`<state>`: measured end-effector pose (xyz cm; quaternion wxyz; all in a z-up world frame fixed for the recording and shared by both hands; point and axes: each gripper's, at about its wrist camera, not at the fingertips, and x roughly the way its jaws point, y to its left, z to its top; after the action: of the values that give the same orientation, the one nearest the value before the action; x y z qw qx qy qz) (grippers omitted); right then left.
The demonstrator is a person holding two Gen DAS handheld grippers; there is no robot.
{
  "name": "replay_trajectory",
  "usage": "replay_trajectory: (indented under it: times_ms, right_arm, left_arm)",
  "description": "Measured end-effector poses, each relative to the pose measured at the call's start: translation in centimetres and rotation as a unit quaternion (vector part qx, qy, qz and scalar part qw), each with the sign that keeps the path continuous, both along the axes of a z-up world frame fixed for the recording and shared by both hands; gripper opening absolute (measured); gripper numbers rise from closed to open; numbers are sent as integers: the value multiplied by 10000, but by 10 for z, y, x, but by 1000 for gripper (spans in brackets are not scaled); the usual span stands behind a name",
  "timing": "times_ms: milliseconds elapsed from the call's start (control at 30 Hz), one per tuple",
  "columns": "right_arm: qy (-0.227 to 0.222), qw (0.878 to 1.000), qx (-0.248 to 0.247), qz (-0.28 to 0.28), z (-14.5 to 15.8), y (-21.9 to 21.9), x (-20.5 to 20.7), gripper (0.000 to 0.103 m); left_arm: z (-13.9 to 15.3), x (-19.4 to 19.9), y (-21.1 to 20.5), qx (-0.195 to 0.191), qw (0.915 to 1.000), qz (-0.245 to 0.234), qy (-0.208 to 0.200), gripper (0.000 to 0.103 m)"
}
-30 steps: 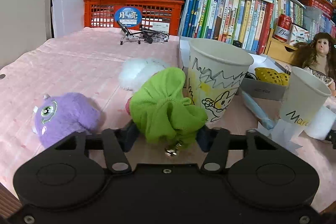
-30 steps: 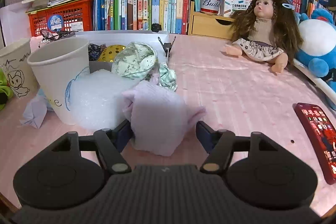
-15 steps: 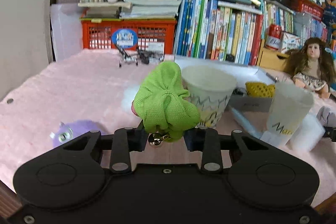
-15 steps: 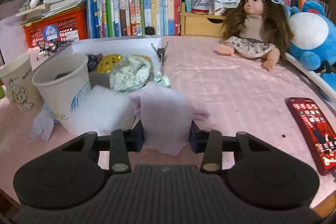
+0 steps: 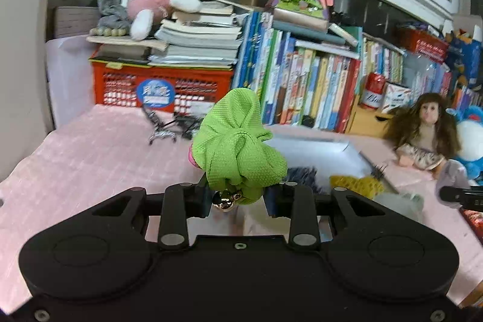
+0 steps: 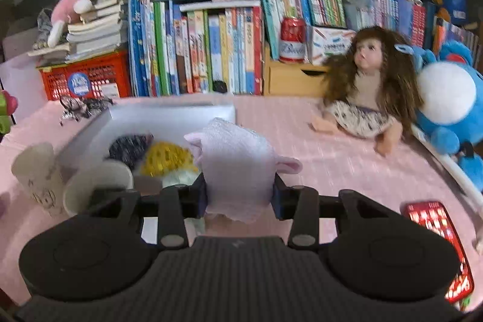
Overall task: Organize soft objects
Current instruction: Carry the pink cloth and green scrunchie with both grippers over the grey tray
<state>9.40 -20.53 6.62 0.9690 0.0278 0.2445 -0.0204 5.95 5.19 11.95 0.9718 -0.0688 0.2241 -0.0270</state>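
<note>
- Left gripper (image 5: 237, 198) clenched on a bunched green cloth (image 5: 237, 151) — fingers narrowed to the bundle's width, pads pressing it from both sides.
- Green cloth is held up off the pink tablecloth (image 5: 90, 153); most of it bulges above the fingers, a pink bit shows at its left edge, and a small gold bell (image 5: 222, 199) hangs at its bottom between the fingers.
- Right gripper (image 6: 240, 198) clamped on a pale lilac cloth (image 6: 238, 171) — fingers partly closed, each pad touching one side of the fabric.
- Lilac cloth stands up between the fingers, one corner flopping right, its lower hem hanging below the pads.
- White box (image 6: 169, 116) sits on the table just beyond the right gripper; inside it a dark blue knit item (image 6: 129, 145) and a yellow mesh item (image 6: 166, 160) lie side by side, touching.
- Two paper cups at left in the right wrist view: plain one (image 6: 96, 186) by the gripper's left finger, drawn-on one (image 6: 39, 177) just left of it.
- Doll (image 6: 368, 92) sits at back right, blue plush (image 6: 446, 98) beside it.
- Red phone (image 6: 434, 234) lies flat at right.
- Motion blur softens edges in both views.
</note>
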Motion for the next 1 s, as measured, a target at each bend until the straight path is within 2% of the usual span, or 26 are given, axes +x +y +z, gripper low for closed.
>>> replay_trajectory:
  times_ms: [233,533,667,800,1000]
  right_arm:
    - [123,9993,185,305,24,6,41,45]
    - [689,9947,367,668,39,18,113,46]
    - [1030,9907,492,735,33,23,144,46]
    - [1299,9873,547,737,21,25,172,46]
    - [1571,9833,474,783,1,28,202,47]
  left_arm:
    - [28,48,-17,1,9986,-503,166,31]
    - [43,139,-48,5,9903,-947,1019,31]
    - [29,183,-59,-21,9803,-1009,1700,31]
    - [7,224,-68,130,9685,-967,2290,31]
    - [-25,262,-71,209,9570,-844,2768,32]
